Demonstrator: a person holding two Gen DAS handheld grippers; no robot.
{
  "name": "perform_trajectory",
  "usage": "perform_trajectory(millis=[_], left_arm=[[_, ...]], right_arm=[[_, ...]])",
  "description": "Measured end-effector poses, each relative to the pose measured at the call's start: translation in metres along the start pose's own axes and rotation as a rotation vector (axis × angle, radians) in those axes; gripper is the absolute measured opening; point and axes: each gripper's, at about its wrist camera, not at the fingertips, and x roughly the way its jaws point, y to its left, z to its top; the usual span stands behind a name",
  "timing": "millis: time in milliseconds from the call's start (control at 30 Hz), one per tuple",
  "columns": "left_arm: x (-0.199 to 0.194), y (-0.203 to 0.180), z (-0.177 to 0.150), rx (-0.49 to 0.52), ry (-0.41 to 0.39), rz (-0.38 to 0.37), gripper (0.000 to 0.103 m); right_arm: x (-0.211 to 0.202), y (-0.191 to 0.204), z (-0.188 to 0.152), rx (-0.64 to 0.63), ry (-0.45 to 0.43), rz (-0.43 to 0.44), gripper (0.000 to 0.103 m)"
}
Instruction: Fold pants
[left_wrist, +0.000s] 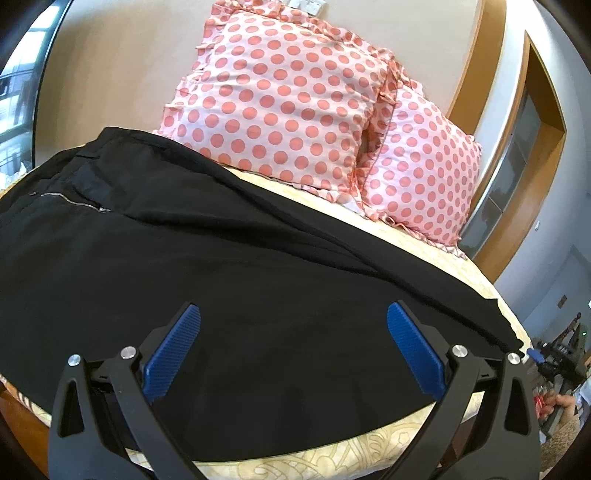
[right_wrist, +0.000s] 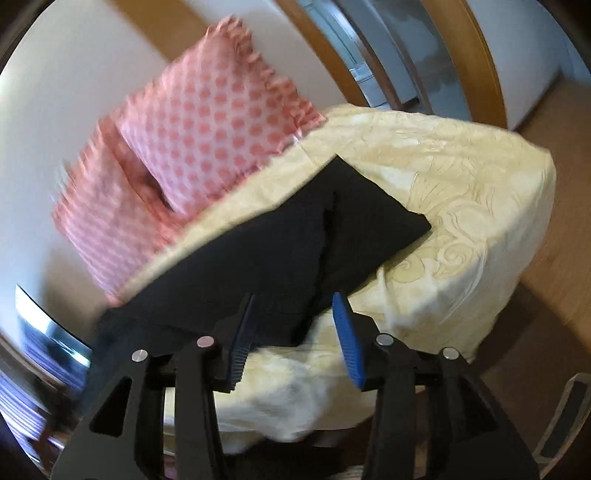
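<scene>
Black pants (left_wrist: 221, 258) lie lengthwise on a bed, zipper (left_wrist: 70, 199) and waist at the left, legs running off to the right. My left gripper (left_wrist: 294, 308) hovers over the middle of the cloth, its blue pads spread wide with nothing gripped. In the blurred right wrist view the leg end of the pants (right_wrist: 369, 229) lies flat with a squared hem. My right gripper (right_wrist: 295, 297) stands at the near edge of that leg end. Its jaws are apart, the cloth's edge shows between them, and the pads do not press on it.
Two pink polka-dot pillows (left_wrist: 280, 103) (right_wrist: 214, 136) lean on the wall at the head of the bed. A cream patterned cover (left_wrist: 332, 461) (right_wrist: 461, 184) drapes over the bed's edges. Wood floor (right_wrist: 554, 258) lies to the right. A hand (left_wrist: 565, 402) shows at the far right.
</scene>
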Motion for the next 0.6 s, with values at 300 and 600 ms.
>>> perform_trajectory(millis=[300,600], left_arm=[[-0.003,-0.005,-0.001,0.017,-0.003,0.000,0.101],[-0.007,-0.004,0.000,0.018,-0.006,0.006,0.101]], right_arm=[[0.037,0.008,-0.018,0.290,0.230,0.288,0.050],[0.117,0.082,-0.067,0.322,0.408,0.359,0.046]])
